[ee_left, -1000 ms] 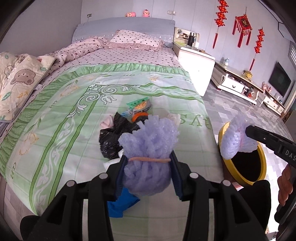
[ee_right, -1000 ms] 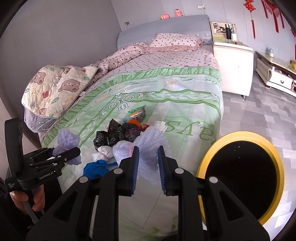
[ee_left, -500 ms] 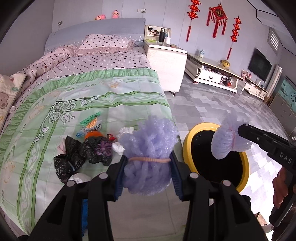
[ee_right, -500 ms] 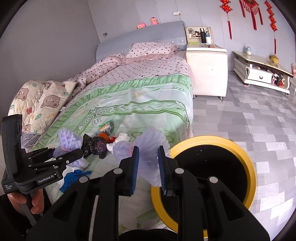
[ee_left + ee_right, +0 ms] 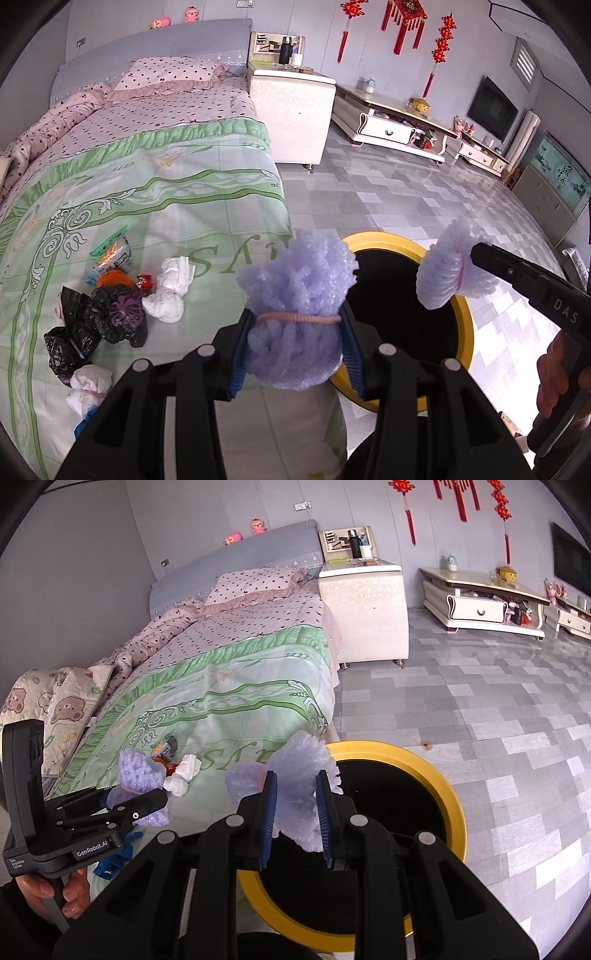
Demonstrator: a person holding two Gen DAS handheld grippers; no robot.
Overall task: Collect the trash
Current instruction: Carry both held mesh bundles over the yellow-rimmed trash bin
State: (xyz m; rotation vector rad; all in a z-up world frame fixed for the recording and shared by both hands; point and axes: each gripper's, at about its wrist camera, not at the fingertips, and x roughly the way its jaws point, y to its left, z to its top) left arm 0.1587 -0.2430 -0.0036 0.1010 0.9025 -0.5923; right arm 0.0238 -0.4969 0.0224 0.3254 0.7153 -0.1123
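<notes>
A bedroom with a grey tiled floor (image 5: 388, 192) and plain grey walls fills both views. The bed (image 5: 155, 173) takes the left half of the left wrist view, spread with a smooth green quilt printed with scrolls and large letters, and a polka-dot pillow at its head in the upper left.

On the quilt at lower left lies a cluster of rubbish: crumpled glossy black plastic bags (image 5: 99, 321), a knotted white tissue wad (image 5: 170, 291), a flat printed snack wrapper (image 5: 112, 251) and a second white wad (image 5: 88, 384) near the bottom edge.

The yellow-rimmed bin (image 5: 463, 332), round with a dark inside, stands on the floor just beside the bed's foot corner, right of centre.

In the lower middle of the left wrist view, the left hand-held gripper (image 5: 295, 332) is clenched on a lavender foam-net bundle (image 5: 299, 288), bubbly and puffed, cinched at its waist by a pale rubber band, in front of the bin's left rim.

In the right wrist view, the right hand-held gripper (image 5: 295, 808) at bottom centre pinches a second lavender foam bundle (image 5: 299, 771) between its blue ribbed pads (image 5: 267, 812), thin frilled sheet fanning above them, over the bin's near-left rim.
</notes>
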